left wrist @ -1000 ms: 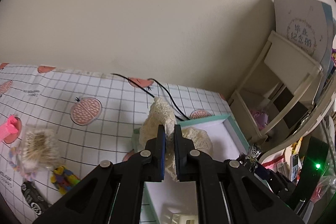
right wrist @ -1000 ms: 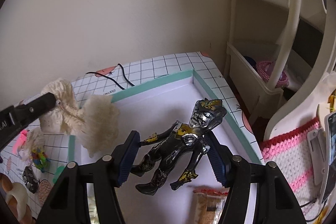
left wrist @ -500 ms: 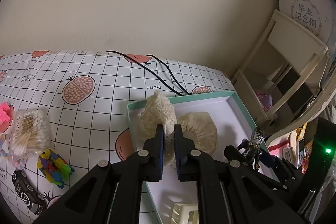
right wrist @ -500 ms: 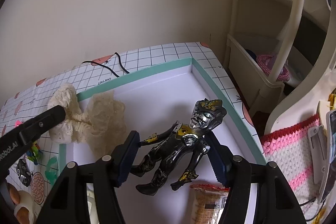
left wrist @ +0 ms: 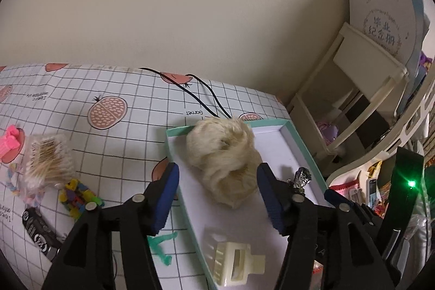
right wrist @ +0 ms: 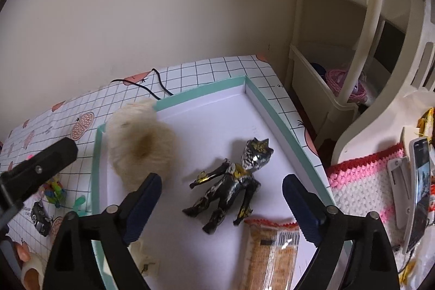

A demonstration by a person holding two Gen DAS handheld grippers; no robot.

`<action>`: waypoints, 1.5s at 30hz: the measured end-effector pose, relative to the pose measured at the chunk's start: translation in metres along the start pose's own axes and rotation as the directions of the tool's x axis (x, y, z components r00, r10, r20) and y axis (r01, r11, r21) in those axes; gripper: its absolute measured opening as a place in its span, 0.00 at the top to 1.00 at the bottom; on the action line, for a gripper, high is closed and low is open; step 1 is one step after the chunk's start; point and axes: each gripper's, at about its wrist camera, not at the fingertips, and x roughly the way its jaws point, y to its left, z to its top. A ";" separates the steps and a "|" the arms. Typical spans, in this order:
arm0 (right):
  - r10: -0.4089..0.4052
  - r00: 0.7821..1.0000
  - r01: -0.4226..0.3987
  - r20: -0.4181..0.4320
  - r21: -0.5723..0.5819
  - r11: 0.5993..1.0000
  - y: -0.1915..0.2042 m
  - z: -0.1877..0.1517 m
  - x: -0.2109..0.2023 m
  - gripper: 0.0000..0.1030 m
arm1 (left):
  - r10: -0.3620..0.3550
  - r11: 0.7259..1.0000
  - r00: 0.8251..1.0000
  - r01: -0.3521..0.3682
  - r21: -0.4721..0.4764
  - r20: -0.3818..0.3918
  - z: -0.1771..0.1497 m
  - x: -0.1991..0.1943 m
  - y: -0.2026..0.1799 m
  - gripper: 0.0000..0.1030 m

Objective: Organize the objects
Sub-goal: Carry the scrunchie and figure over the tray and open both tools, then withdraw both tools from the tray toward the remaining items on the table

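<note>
1. Sorting is partly complete: the cream lace scrunchie [left wrist: 221,159] lies inside the teal-rimmed tray [left wrist: 304,151], at its 11 o'clock corner.
2. The left gripper [left wrist: 217,197] has its fingers spread apart, holding nothing.
3. The right gripper [right wrist: 221,208] is likewise spread and empty, above the black figure [right wrist: 231,181] at tray centre.
4. Also stowed: the cream hair clip [left wrist: 239,262] and the snack packet [right wrist: 272,252].
5. Remaining on the tablecloth at 9 o'clock: cotton swabs [left wrist: 47,162], colourful toy [left wrist: 78,197], pink clip [left wrist: 11,143].
</note>
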 end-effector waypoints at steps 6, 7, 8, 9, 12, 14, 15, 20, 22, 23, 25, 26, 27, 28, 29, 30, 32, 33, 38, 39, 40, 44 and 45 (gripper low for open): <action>0.007 1.000 -0.007 0.016 0.007 1.000 0.003 -0.005 -0.017 0.00 | 0.036 0.999 0.999 -0.036 -0.027 -0.002 -0.003 -0.021 0.013 0.30; 0.010 1.000 -0.010 0.017 0.008 1.000 0.004 -0.006 -0.019 0.00 | 0.045 0.999 0.999 -0.045 -0.029 -0.001 -0.004 -0.025 0.015 0.27; 0.012 1.000 -0.012 0.017 0.007 1.000 0.004 -0.008 -0.021 0.00 | 0.054 0.998 0.999 -0.053 -0.032 0.002 -0.005 -0.030 0.018 0.25; 0.013 1.000 -0.013 0.016 0.005 1.000 0.006 -0.010 -0.023 0.00 | 0.057 0.998 0.998 -0.057 -0.034 0.005 -0.006 -0.032 0.019 0.24; 0.011 1.000 -0.011 0.011 0.005 1.000 0.009 -0.017 -0.028 0.00 | 0.064 0.997 0.998 -0.063 -0.046 0.020 -0.012 -0.044 0.028 0.17; 0.016 1.000 -0.016 0.005 0.008 1.000 0.012 -0.022 -0.029 0.00 | 0.071 0.996 0.997 -0.070 -0.053 0.024 -0.017 -0.049 0.032 0.16; 0.016 1.000 -0.016 0.001 0.008 1.000 0.013 -0.025 -0.030 0.00 | 0.078 0.995 0.997 -0.076 -0.057 0.023 -0.019 -0.052 0.035 0.16; -0.008 1.000 0.008 -0.002 0.000 1.000 0.019 -0.035 -0.035 0.00 | 0.104 0.991 0.994 -0.101 -0.085 0.039 -0.028 -0.063 0.050 0.04; -0.010 1.000 0.010 -0.002 0.004 1.000 0.020 -0.039 -0.038 0.00 | 0.118 0.989 0.992 -0.113 -0.099 0.042 -0.031 -0.067 0.057 0.03; -0.013 1.000 0.013 -0.001 0.004 1.000 0.020 -0.040 -0.039 0.00 | 0.125 0.987 0.991 -0.120 -0.105 0.040 -0.032 -0.069 0.060 0.02; -0.022 1.000 0.022 0.000 -0.001 1.000 0.023 -0.045 -0.042 0.00 | 0.134 0.985 0.990 -0.129 -0.115 0.033 -0.036 -0.071 0.066 0.00; -0.024 1.000 0.024 -0.001 -0.003 1.000 0.024 -0.047 -0.042 0.00 | 0.136 0.984 0.990 -0.132 -0.116 0.031 -0.038 -0.073 0.069 0.00; -0.026 1.000 0.026 -0.004 -0.006 1.000 0.025 -0.048 -0.043 0.00 | 0.146 0.983 0.989 -0.142 -0.116 0.025 -0.040 -0.074 0.071 0.00; -0.029 1.000 0.029 -0.005 -0.010 1.000 0.027 -0.050 -0.043 0.00 | 0.156 0.982 0.988 -0.153 -0.116 0.017 -0.042 -0.075 0.074 0.00; -0.030 1.000 0.030 -0.007 -0.014 0.999 0.028 -0.051 -0.044 0.00 | 0.162 0.980 0.987 -0.160 -0.117 0.012 -0.043 -0.076 0.077 0.00; -0.028 1.000 0.028 -0.008 -0.017 0.999 0.030 -0.053 -0.045 0.00 | 0.164 0.980 0.986 -0.161 -0.120 0.010 -0.044 -0.077 0.079 0.00; -0.026 1.000 0.026 -0.012 -0.024 0.999 0.033 -0.054 -0.045 0.00 | 0.163 0.978 0.987 -0.160 -0.130 0.010 -0.045 -0.081 0.083 0.00; -0.022 1.000 0.022 -0.011 -0.025 0.999 0.034 -0.055 -0.046 0.00 | 0.161 0.978 0.987 -0.158 -0.137 0.010 -0.046 -0.084 0.086 0.00; -0.012 1.000 0.012 -0.016 -0.019 1.000 0.037 -0.057 -0.048 0.00 | 0.169 0.970 0.986 -0.166 -0.179 0.001 -0.048 -0.094 0.105 0.00; -0.013 1.000 0.012 -0.016 -0.019 1.000 0.038 -0.057 -0.048 0.00 | 0.172 0.968 0.985 -0.169 -0.187 -0.002 -0.048 -0.096 0.110 0.00; -0.011 1.000 0.011 -0.016 -0.017 1.000 0.039 -0.057 -0.048 0.00 | 0.177 0.965 0.984 -0.174 -0.194 -0.002 -0.049 -0.098 0.114 0.00; -0.001 1.000 0.001 -0.024 0.003 1.000 0.044 -0.057 -0.046 0.00 | 0.196 0.952 0.980 -0.188 -0.241 0.012 -0.048 -0.108 0.135 0.00; 0.004 1.000 -0.004 -0.023 0.002 1.000 0.047 -0.057 -0.045 0.00 | 0.198 0.949 0.980 -0.188 -0.255 0.014 -0.048 -0.110 0.139 0.00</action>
